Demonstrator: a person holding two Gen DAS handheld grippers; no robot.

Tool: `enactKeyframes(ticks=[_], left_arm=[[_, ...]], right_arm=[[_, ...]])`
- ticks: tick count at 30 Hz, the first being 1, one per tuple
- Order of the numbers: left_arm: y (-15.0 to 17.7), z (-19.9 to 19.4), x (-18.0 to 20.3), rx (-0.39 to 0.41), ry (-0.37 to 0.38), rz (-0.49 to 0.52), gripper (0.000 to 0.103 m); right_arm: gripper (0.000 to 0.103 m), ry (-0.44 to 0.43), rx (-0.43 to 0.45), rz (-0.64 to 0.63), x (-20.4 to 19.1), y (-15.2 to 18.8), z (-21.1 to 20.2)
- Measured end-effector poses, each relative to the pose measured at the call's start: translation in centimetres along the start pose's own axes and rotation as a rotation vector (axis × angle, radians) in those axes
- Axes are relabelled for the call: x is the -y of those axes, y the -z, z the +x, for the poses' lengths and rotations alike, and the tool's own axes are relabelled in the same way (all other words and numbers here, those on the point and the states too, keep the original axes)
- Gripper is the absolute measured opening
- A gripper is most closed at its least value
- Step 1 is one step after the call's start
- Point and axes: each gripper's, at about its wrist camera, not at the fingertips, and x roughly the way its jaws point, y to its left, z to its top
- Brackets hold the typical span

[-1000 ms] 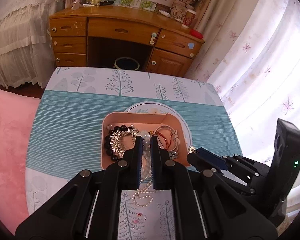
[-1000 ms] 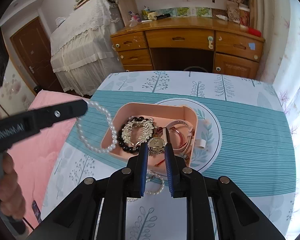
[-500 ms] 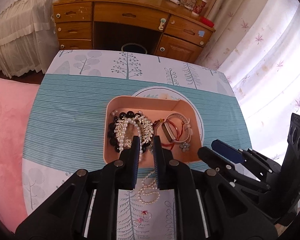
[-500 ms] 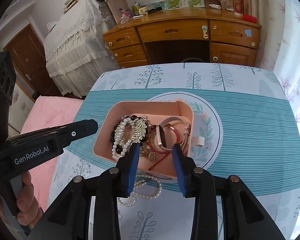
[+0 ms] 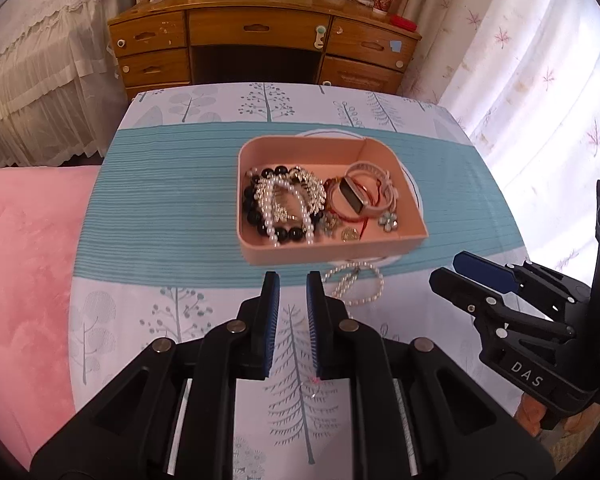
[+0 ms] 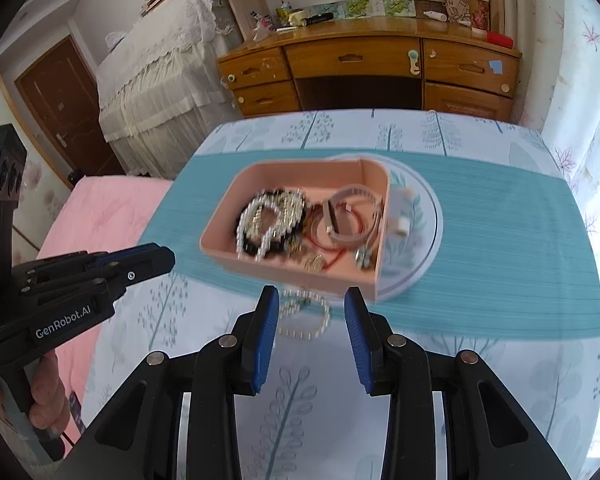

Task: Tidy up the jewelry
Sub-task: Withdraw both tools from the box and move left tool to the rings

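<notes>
A pink tray (image 5: 332,246) sits in the middle of the frame on the bench (image 5: 160,200), which is covered by a cloth with a teal striped band and pale tree prints. The tray partly covers a round white plate (image 6: 420,216) on its right side. Inside, on the left, a black bead bracelet (image 5: 256,216), a silver sparkly piece (image 5: 312,192) and a pearl strand (image 5: 300,212) lie piled together; on the right are a pink watch band (image 5: 374,172), red cord loops (image 5: 336,208), a small flower charm (image 5: 388,222) and a gold coin pendant (image 5: 350,235).

Just outside the tray's near wall, a second pearl necklace (image 5: 356,284) lies loose on the cloth, lower centre of the frame.

The left gripper (image 5: 293,280) hovers short of the tray, its fingers a narrow gap apart with nothing between them. The right gripper (image 6: 311,300) has its fingers spread wide, empty, with the loose pearls showing between the tips. In the left view it enters from the lower right.

Behind the bench, upper centre, stands a wooden desk (image 5: 260,40) with drawers and clutter on top. A lace-draped bed (image 6: 160,80) fills the upper left, pink bedding (image 5: 24,260) the left edge, and sheer curtains (image 5: 540,80) the right.
</notes>
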Motion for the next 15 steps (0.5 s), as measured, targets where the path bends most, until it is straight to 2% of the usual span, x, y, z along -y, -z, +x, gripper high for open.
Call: enactKeyframes(ticks=[8, 15], left_arm=[[3.7, -0.5, 1.2, 0.000, -0.021, 0.073, 0.011], [6.7, 0.7, 1.4, -0.042, -0.008, 0.103, 0.011]], right_arm=[[0.035, 0.004, -0.025, -0.020, -0.8, 4.2, -0.8], [0.035, 0.000, -0.044, -0.036, -1.2, 6.4, -0.8]])
